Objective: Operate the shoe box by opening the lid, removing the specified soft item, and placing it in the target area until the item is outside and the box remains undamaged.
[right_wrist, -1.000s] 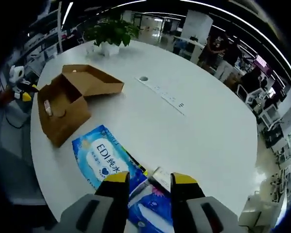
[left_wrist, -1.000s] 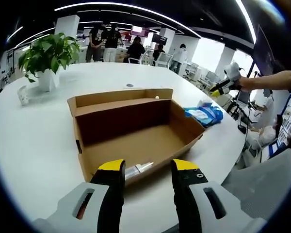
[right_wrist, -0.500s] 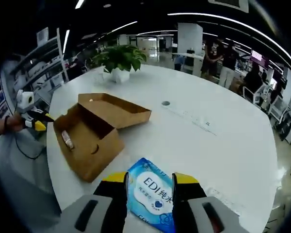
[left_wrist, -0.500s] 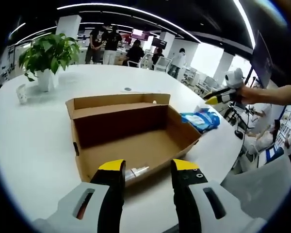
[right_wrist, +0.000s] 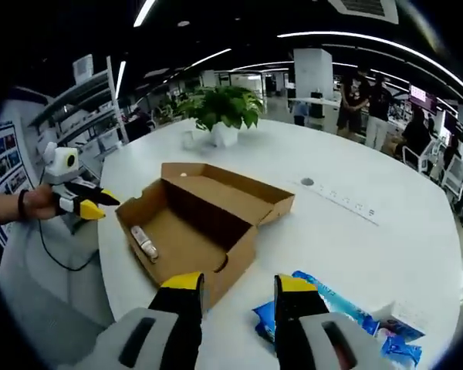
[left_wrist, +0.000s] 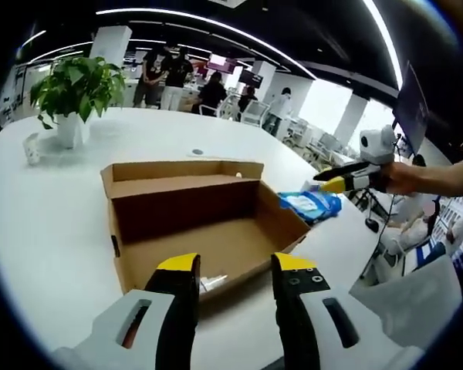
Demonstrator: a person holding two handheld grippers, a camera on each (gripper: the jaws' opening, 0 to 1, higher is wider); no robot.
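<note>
fingers [left_wrist: 181, 270] of both my grippers stand apart, holding nothing. open box [right_wrist: 204, 220] sits on the white worktop [right_wrist: 347, 231], blue pack [right_wrist: 324, 308] just beside it, outside.

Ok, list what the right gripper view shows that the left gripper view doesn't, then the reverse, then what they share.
Right gripper view adds: the left gripper seen from outside, held in a hand beside the box, and smaller blue packets near the table edge. Left gripper view adds: the right gripper, held in a hand near the blue pack. Shared: the open cardboard box, a small white tube on its floor, the potted plant, the white table. The blue pack lies outside the box.
</note>
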